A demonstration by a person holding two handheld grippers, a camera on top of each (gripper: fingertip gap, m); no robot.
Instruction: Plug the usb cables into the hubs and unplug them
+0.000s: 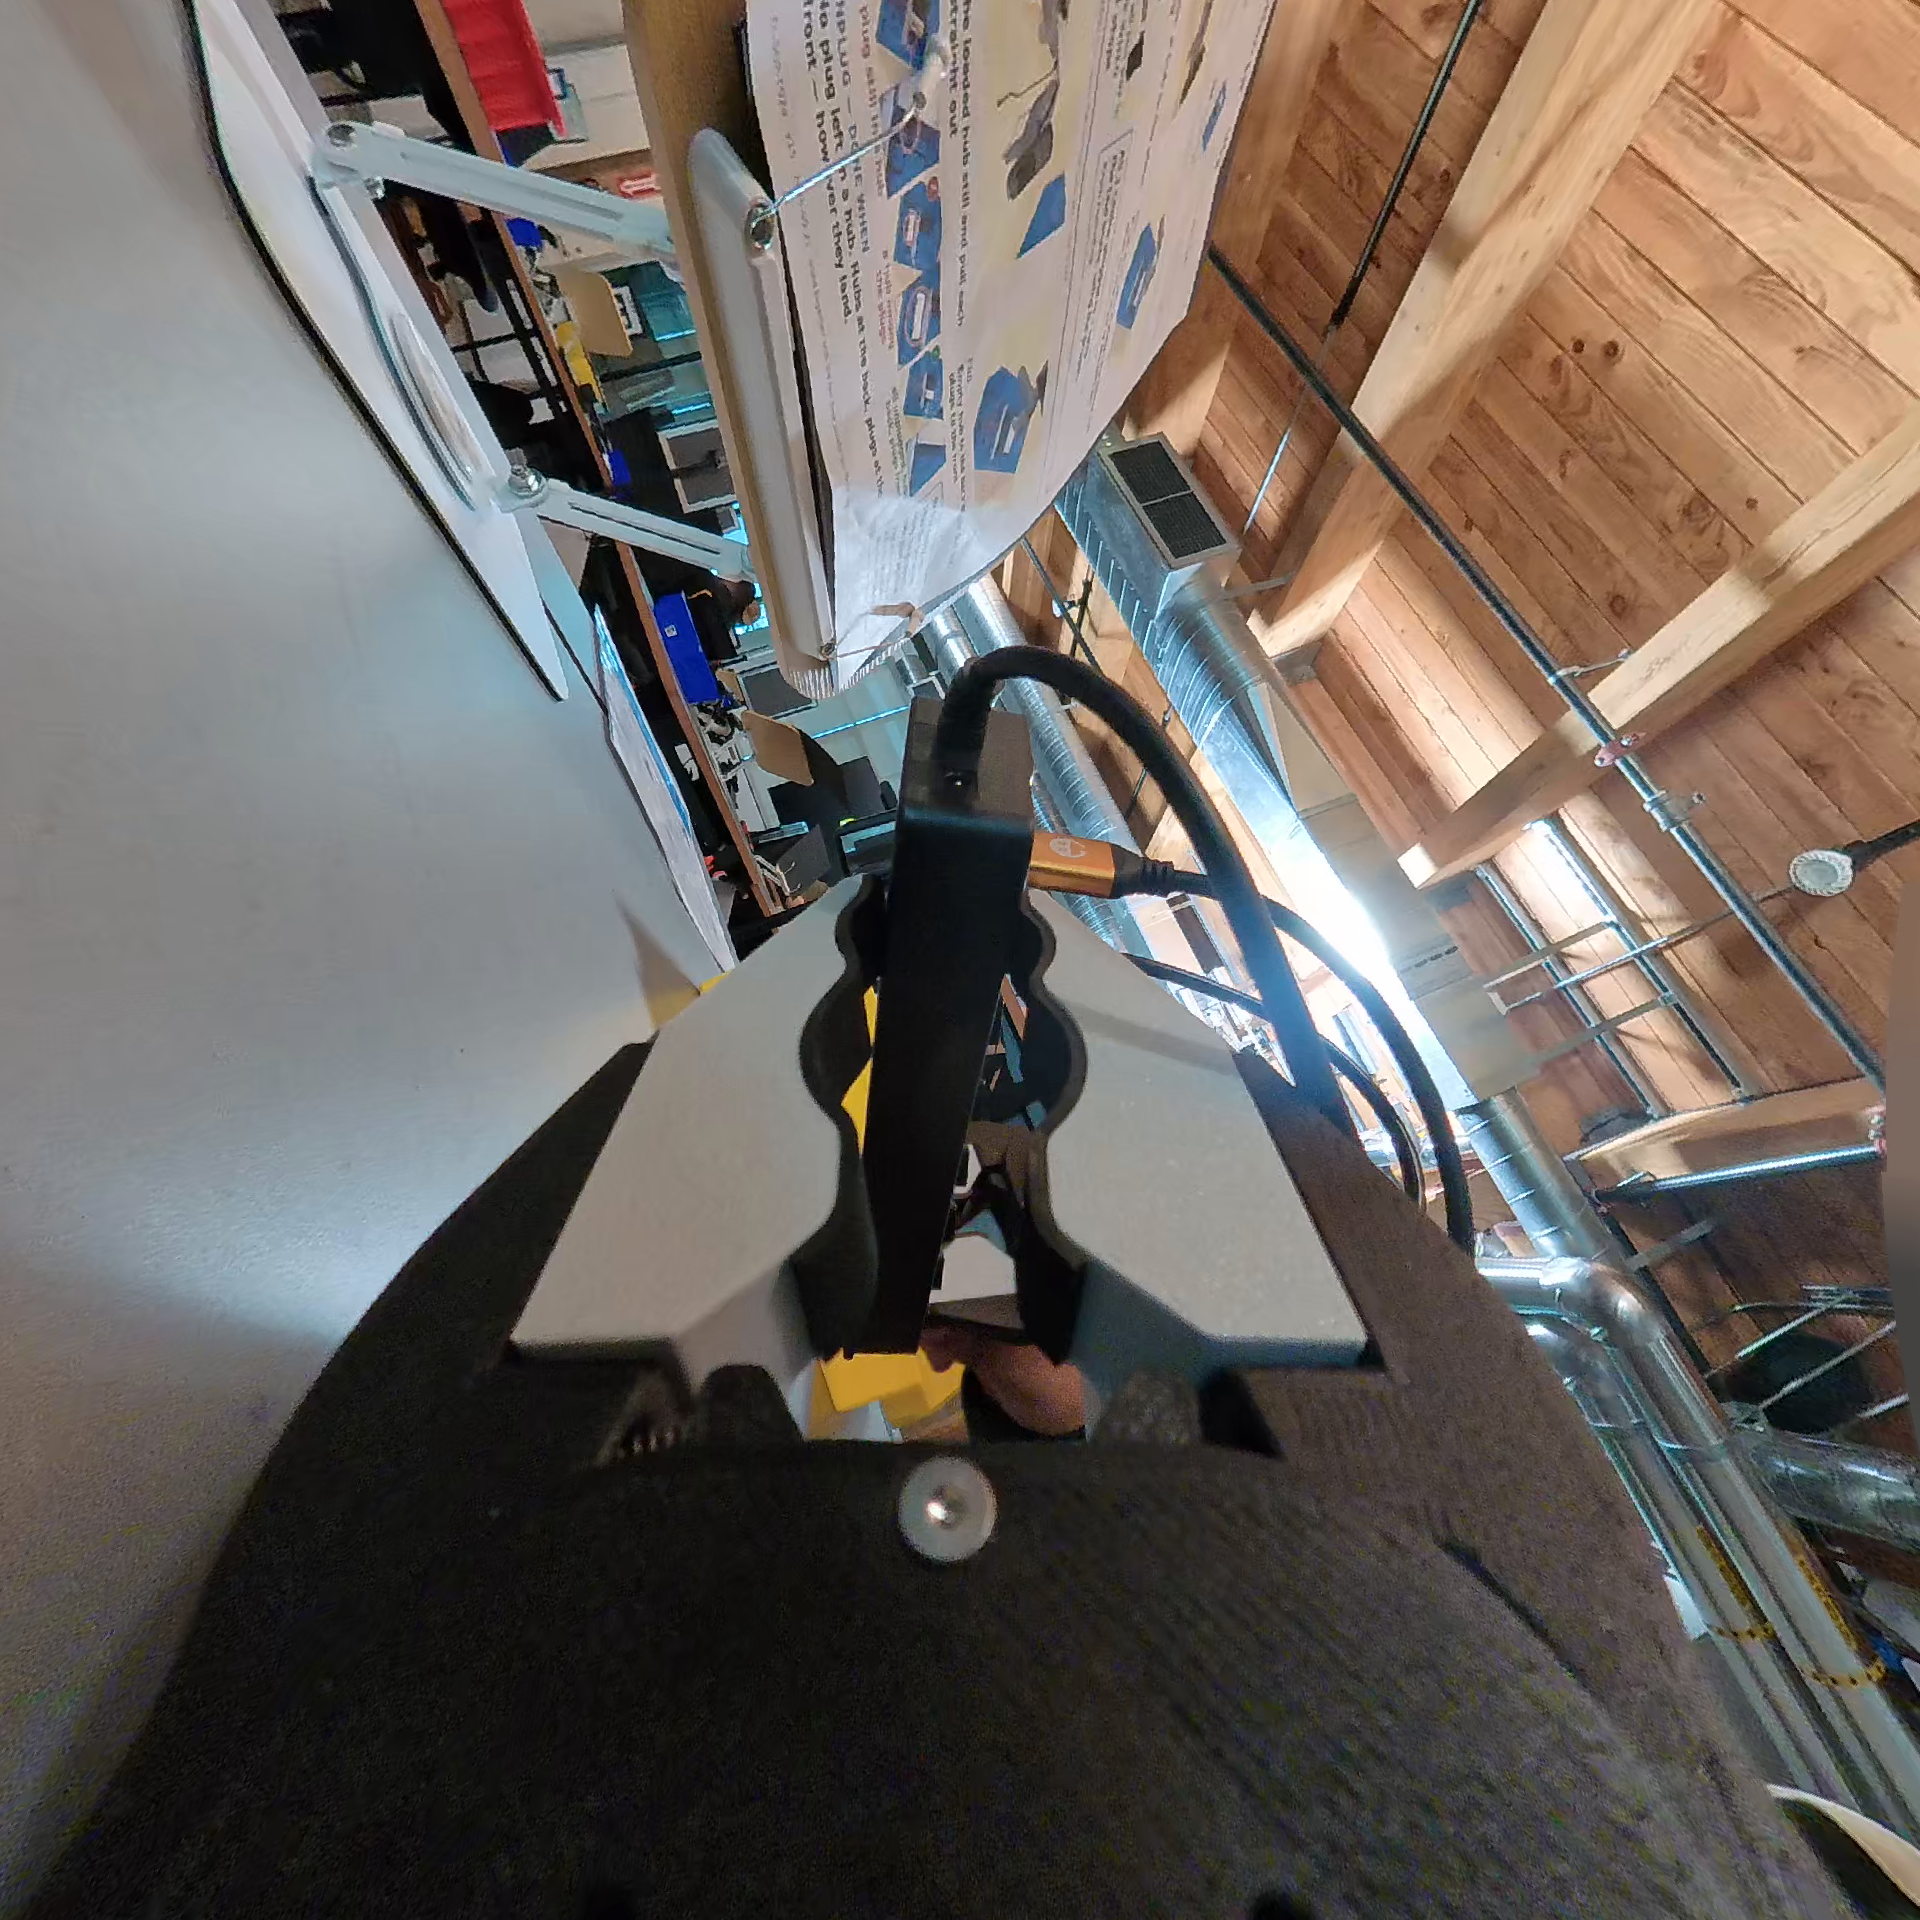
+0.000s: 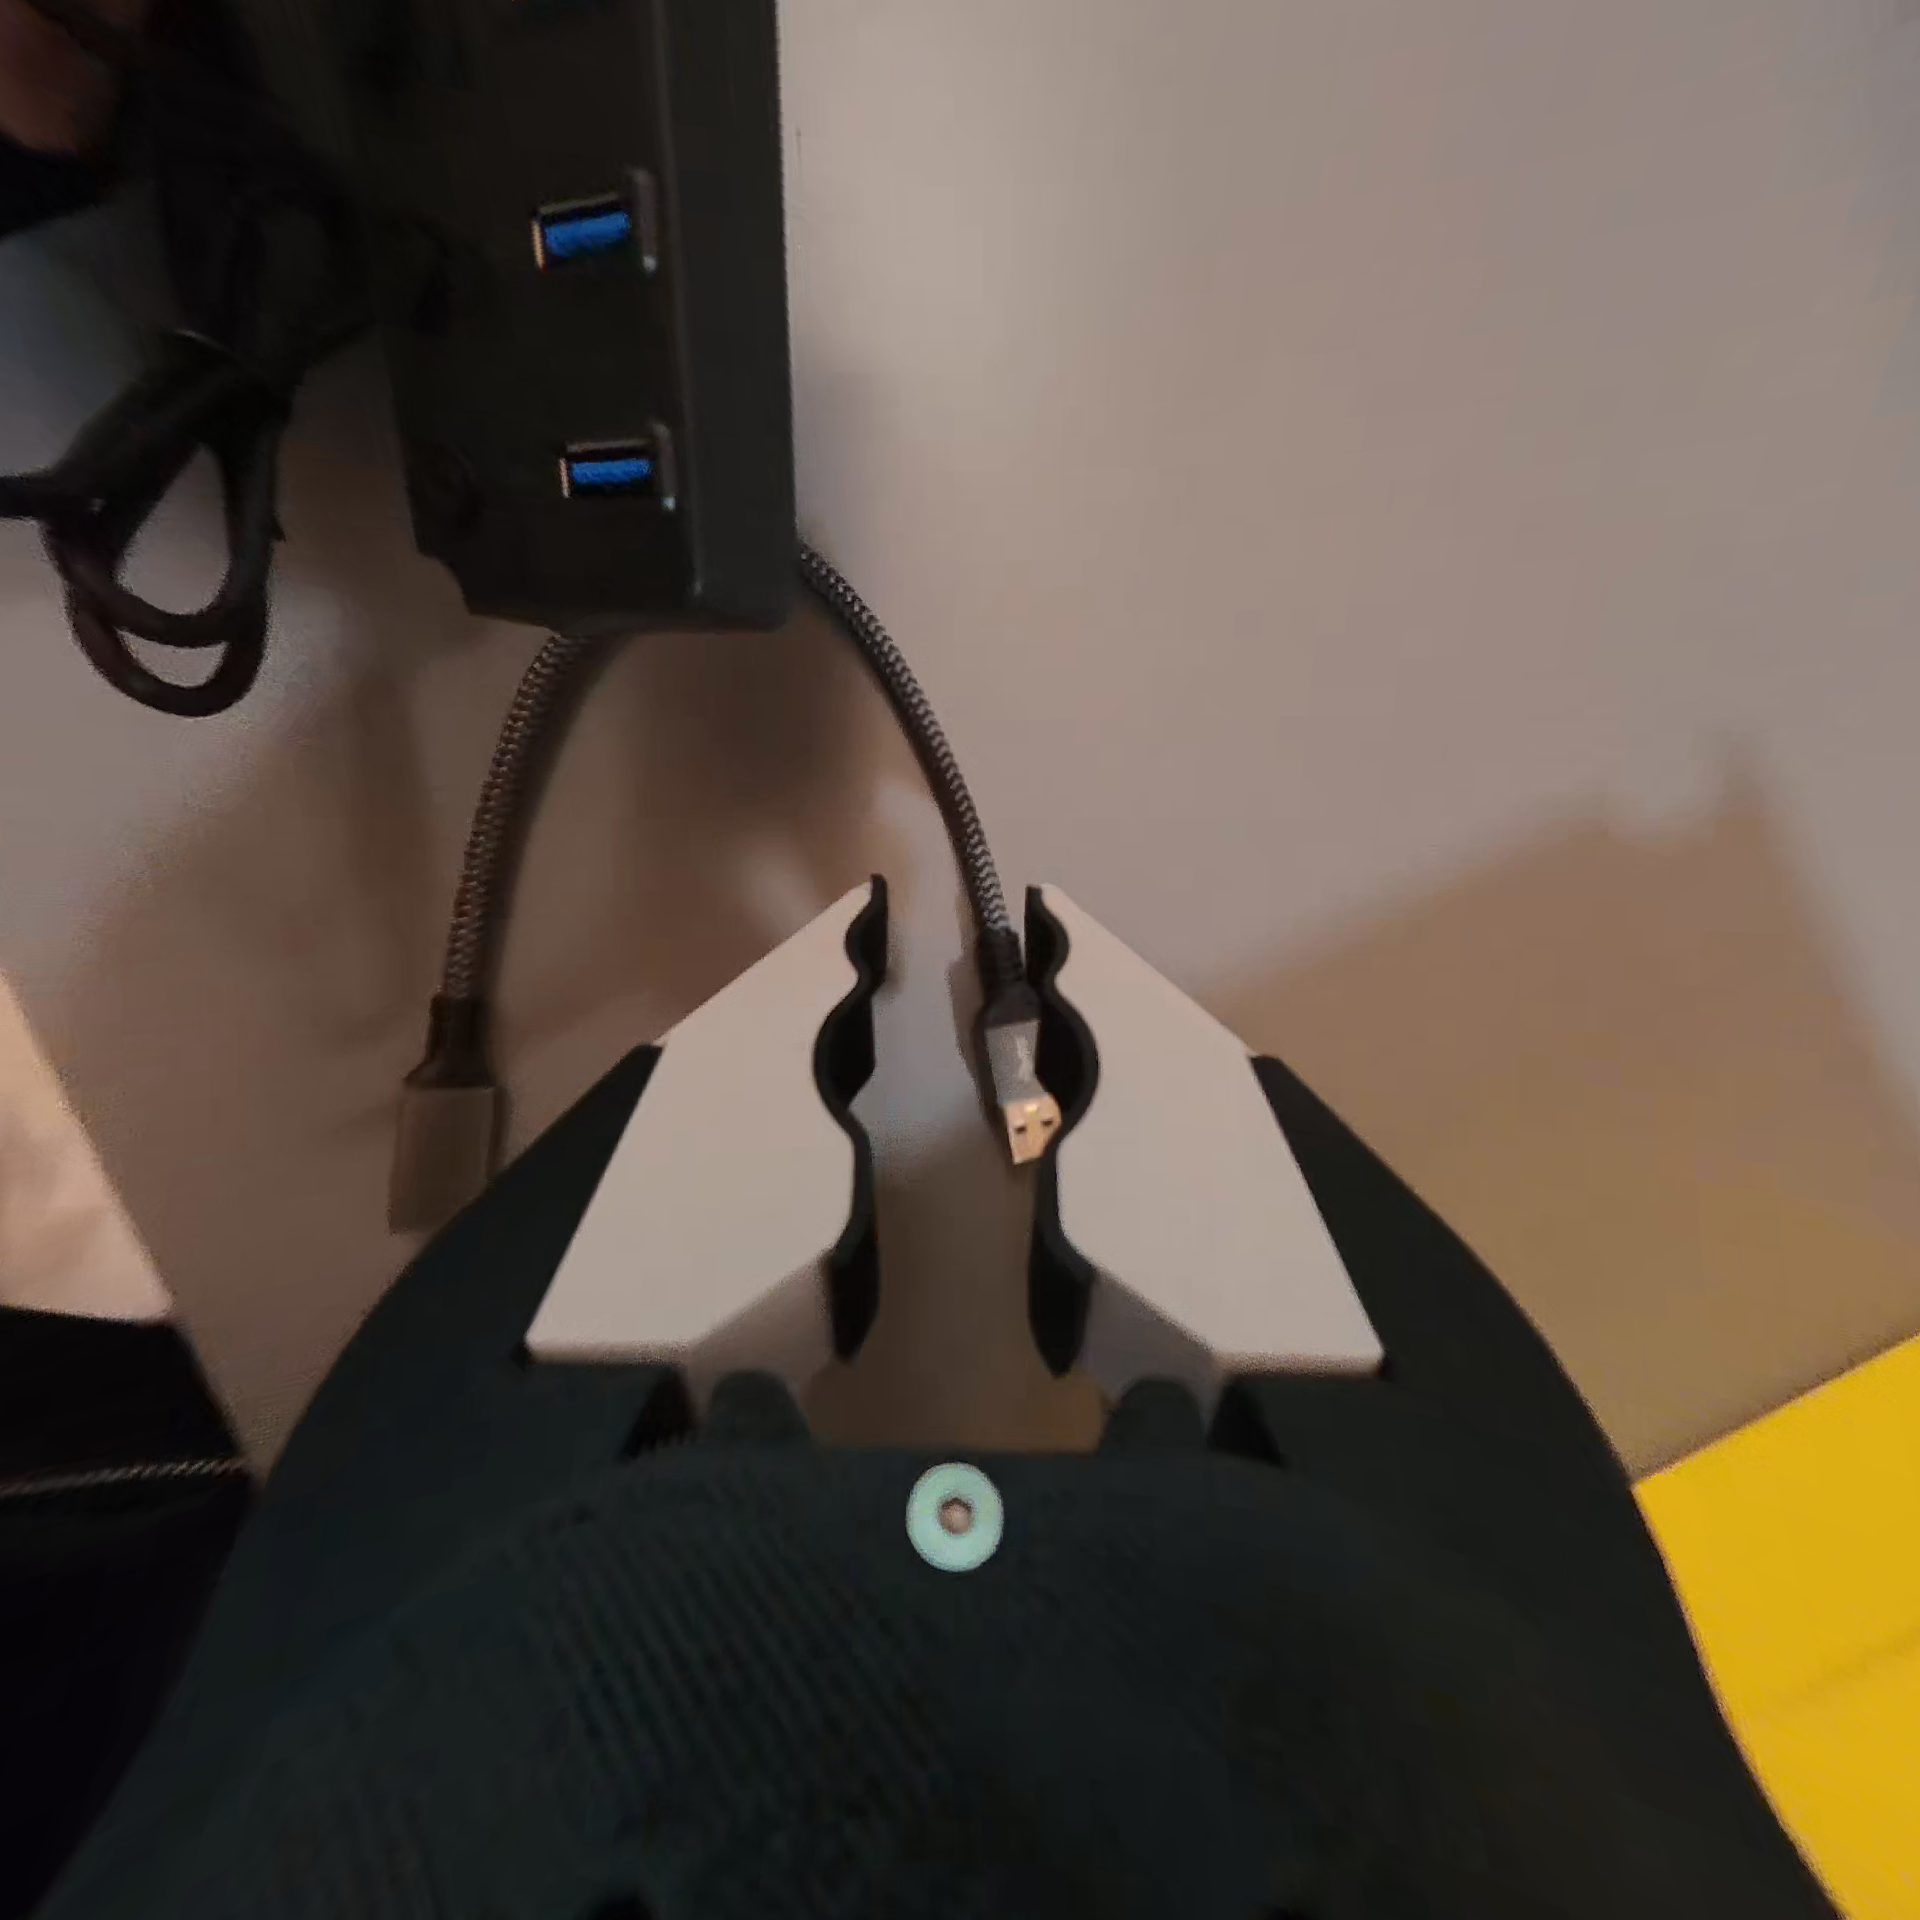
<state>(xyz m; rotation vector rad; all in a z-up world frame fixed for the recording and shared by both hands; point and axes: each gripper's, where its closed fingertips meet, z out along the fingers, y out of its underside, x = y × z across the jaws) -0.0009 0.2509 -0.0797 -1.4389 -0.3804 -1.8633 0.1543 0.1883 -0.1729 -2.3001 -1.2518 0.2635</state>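
Observation:
In the left wrist view, my left gripper (image 1: 951,914) is shut on a slim black USB hub (image 1: 935,1039) and holds it raised edge-on. An orange USB plug (image 1: 1081,864) sits in the hub's side, and a black cable (image 1: 1195,790) loops from its far end. In the right wrist view, my right gripper (image 2: 958,899) is open over the white table (image 2: 1351,520). A grey USB plug (image 2: 1023,1091) on a braided cable (image 2: 935,748) lies between the fingers, against the right pad. A second black hub (image 2: 623,364) with two empty blue ports (image 2: 584,231) lies ahead.
Another braided cable ends in a loose grey plug (image 2: 447,1132) left of my right gripper. A bundle of black cables (image 2: 177,520) lies left of the hub. A yellow patch (image 2: 1808,1558) is at the lower right. An instruction sheet (image 1: 997,260) hangs behind the left gripper.

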